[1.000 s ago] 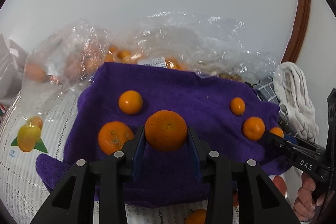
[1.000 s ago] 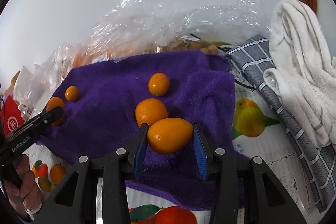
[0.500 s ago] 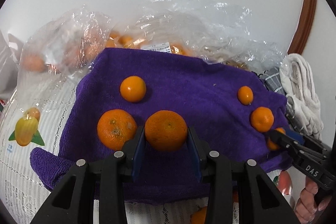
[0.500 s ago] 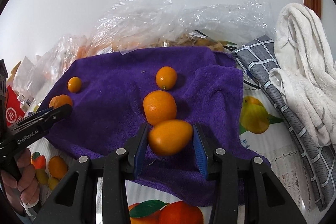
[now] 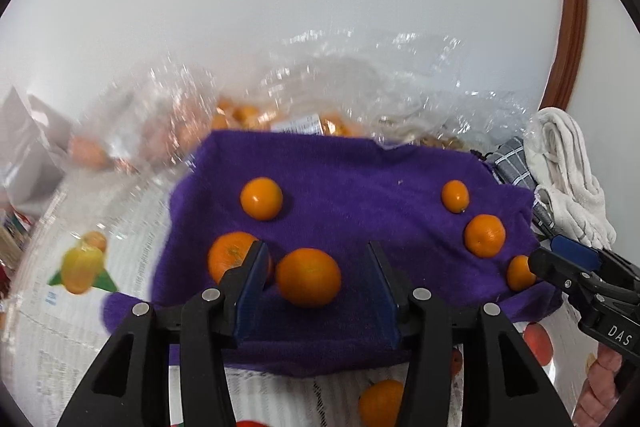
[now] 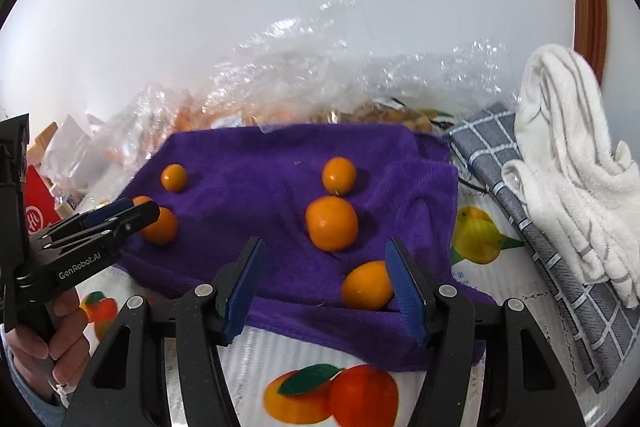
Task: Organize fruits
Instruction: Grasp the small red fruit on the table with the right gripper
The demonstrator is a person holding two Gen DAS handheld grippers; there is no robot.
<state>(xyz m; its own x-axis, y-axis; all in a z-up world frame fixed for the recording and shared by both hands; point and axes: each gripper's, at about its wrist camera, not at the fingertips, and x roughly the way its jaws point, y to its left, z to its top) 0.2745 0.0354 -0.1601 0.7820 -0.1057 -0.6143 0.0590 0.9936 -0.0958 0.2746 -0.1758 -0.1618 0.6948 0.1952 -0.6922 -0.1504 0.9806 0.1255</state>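
Grippers [image 5: 316,285] [image 6: 324,287] opening, releasing 2 oranges [image 5: 308,277] [image 6: 367,285] onto purple towel [image 5: 360,179]; right fruit sitting near towel's edge, risking rolling off.

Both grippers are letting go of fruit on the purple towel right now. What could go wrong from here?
1. The oval fruit lies near the purple towel's front edge, close against one finger of the opening right gripper; pulling back could nudge it off.
2. The orange between the opening left gripper's fingers sits beside another orange; a clipped finger could roll either.
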